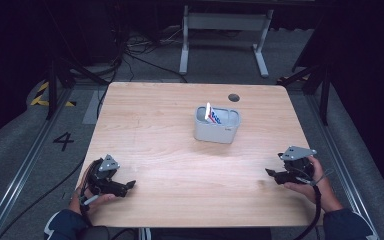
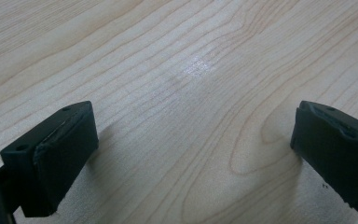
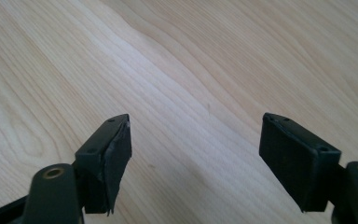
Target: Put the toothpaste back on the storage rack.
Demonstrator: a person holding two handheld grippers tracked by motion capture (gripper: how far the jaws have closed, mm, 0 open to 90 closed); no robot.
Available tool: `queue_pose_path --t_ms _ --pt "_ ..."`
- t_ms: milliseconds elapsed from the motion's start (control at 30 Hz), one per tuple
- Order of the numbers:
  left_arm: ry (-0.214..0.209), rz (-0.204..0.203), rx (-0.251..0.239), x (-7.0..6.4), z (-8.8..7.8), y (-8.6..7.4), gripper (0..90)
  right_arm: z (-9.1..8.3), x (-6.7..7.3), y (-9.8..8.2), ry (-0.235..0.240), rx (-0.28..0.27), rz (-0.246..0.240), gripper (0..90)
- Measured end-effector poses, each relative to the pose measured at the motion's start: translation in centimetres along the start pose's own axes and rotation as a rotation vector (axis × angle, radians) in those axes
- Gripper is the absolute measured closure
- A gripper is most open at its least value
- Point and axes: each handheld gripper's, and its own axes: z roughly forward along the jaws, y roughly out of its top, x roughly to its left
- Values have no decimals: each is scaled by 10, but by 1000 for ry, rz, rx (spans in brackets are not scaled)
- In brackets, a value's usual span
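Pale wood-grain tabletop [image 1: 170,150], high view: grey two-compartment holder [image 1: 217,125] stood right of centre toward the far edge, a white packet with red and blue print [image 1: 211,115] upright in its left compartment. Left gripper [image 1: 125,186] lay at the near left corner in a hand [image 1: 92,197]; right gripper [image 1: 271,173] at the near right in a hand [image 1: 305,187]. Both well apart from the holder.

Left gripper view: left gripper [image 2: 193,149] jaws spread wide, bare wood between.

Right gripper view: right gripper [image 3: 198,149] jaws likewise spread, holding nothing.
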Motion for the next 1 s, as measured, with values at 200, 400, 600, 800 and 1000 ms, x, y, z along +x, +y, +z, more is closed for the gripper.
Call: queue_pose_path --t_ms 200,400,600,800,1000 --pt "-1 -3 1 0 0 0 10 -4 -3 -24 13 -1 51 232" --pt "2 1 -2 0 0 0 10 -7 -8 -46 25 -1 109 222" --pt "-3 1 2 0 0 0 10 -11 -11 -64 42 -22 160 200" --pt "-10 -15 7 0 0 1 7 -12 -17 -84 52 -90 245 173" --pt "-9 -11 8 0 0 1 7 -12 -17 -84 45 -88 247 169"
